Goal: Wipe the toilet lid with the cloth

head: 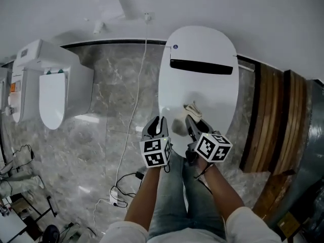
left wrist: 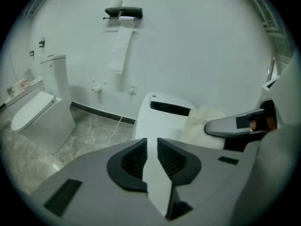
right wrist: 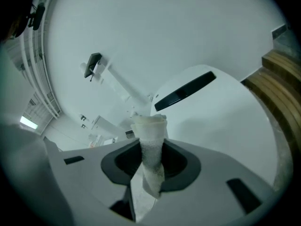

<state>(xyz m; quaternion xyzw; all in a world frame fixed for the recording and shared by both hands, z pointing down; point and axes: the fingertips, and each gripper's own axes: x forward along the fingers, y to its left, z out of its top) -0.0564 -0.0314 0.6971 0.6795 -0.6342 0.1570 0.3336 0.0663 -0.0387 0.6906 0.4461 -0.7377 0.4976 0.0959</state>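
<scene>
- right tool is pinching a cream fuzzy crumpled cloth, which bunches up past its tips
- glossy white oval toilet lid sits just ahead, under the cloth
- left tool: jaws a crack apart, nothing between them

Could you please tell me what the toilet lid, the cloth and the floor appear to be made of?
Lid: probably hard plastic, glossy white, smooth with soft reflections.
Cloth: soft pale textile, fuzzy nap, bunched folds.
Floor: polished grey stone or marble-look tile, veined and reflective.
</scene>
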